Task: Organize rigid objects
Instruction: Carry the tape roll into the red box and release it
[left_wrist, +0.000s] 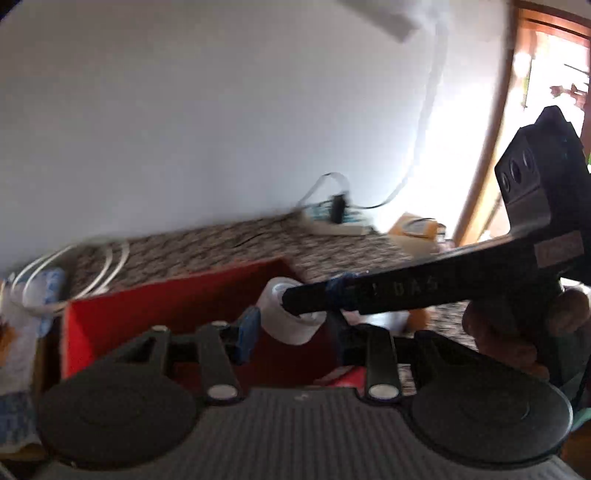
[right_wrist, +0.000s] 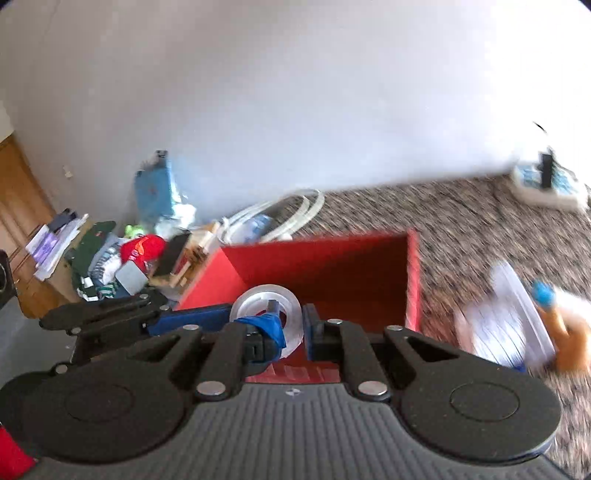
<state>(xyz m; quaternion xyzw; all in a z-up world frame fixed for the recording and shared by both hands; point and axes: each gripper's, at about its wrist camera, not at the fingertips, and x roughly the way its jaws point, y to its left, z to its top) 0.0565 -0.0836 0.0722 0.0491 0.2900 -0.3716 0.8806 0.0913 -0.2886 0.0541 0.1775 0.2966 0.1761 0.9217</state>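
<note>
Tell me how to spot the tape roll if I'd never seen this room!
Find the big red box on the speckled brown surface. Just over its open top, the right gripper pinches the tape roll. It is the only clear, see-through ring with a hole in the middle.

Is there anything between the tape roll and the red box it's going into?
Nothing visible. The tape roll, hooked on the right claw, hangs over the open red box; the left claw sits beside it, not beneath.

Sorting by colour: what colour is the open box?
Red box, clearest in the right wrist view.
</note>
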